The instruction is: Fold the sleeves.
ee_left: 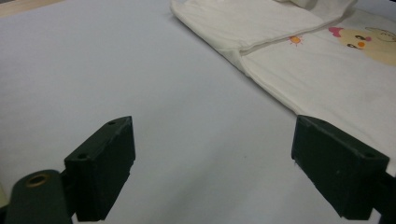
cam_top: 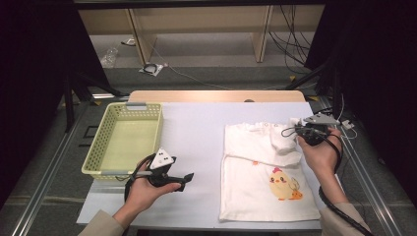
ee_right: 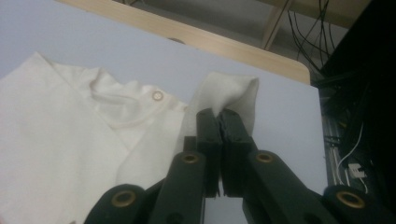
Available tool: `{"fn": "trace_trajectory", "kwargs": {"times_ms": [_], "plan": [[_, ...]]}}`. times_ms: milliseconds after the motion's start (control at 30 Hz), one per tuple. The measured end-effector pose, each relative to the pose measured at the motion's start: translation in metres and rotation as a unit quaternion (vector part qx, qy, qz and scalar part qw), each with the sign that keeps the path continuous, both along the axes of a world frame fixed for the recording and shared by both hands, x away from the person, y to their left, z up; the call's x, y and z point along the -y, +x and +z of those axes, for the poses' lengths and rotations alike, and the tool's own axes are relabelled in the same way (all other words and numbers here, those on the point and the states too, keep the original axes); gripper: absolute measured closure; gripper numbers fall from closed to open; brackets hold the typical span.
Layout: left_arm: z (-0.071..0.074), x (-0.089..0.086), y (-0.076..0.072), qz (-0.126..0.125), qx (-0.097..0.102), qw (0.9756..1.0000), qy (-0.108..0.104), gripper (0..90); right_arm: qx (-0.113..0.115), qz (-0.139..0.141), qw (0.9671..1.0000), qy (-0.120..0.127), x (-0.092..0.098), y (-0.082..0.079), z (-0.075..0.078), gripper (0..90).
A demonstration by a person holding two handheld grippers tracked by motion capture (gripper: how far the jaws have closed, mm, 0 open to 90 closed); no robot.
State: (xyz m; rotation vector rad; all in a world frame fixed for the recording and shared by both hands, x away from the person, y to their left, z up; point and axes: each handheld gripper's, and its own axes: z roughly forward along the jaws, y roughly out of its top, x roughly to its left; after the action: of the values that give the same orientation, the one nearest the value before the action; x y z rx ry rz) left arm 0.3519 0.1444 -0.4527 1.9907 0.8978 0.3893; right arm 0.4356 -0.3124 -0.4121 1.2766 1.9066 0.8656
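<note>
High view, surface: a desk [cam_top: 196, 128] covered in pale lilac-white sheeting, with a strip of light wood showing along its far edge.
High view, room: grey floor beyond the desk, a light wooden shelf frame [cam_top: 196, 29] at the back, loose black cables [cam_top: 290, 44] at right, dark surroundings on both sides.
Basket: a pale yellow perforated plastic basket [cam_top: 105, 142] stands on the left part of the desk, nothing in it.
Garment: a white cotton child's T-shirt with a yellow chick print [cam_top: 260, 187] lies flat on the right part of the desk, one sleeve [cam_top: 285, 142] lifted near its upper right corner.
Left claw [cam_top: 187, 178]: held low above the desk near the basket's front corner, jaws wide apart and empty.
Right claw [cam_top: 294, 132]: jaws pinched narrow on the raised sleeve fabric.
Left gripper view: bare sheeting between the two separated black jaws; the T-shirt's left edge and a small orange sun print [ee_left: 295, 40] lie ahead to the right.
Right gripper view: sleeve cloth bunched above the closed jaw tips; a small round snap button [ee_right: 158, 95] at the collar, too small to make out from above.
</note>
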Motion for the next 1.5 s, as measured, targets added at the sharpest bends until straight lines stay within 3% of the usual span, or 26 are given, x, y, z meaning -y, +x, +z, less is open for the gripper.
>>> {"fn": "trace_trajectory", "kwargs": {"times_ms": [200, 467, 733, 1100, 1500], "plan": [[0.0, 0.0, 0.0, -0.001, -0.001, 1.0, 0.001, 13.6, 0.01, 0.037, 0.9991, -0.015, -0.021, -0.005, 0.004, 88.4], [0.0, 0.0, 0.0, -0.001, -0.002, 1.0, 0.001, 13.6, 0.019, 0.093, 0.9952, -0.025, -0.053, -0.01, 0.007, 88.3], [0.0, -0.001, 0.001, -0.001, -0.003, 1.0, -0.001, 13.6, -0.001, 0.14, 0.9895, -0.033, -0.081, -0.014, -0.002, 88.2], [0.0, -0.002, 0.001, -0.001, -0.002, 1.0, -0.002, 13.6, -0.035, 0.178, 0.9829, -0.03, -0.112, -0.011, -0.02, 88.0], [0.0, -0.001, 0.001, 0.001, -0.003, 1.0, -0.004, 13.6, -0.075, 0.216, 0.9729, -0.034, -0.13, -0.012, -0.038, 87.3]]}}
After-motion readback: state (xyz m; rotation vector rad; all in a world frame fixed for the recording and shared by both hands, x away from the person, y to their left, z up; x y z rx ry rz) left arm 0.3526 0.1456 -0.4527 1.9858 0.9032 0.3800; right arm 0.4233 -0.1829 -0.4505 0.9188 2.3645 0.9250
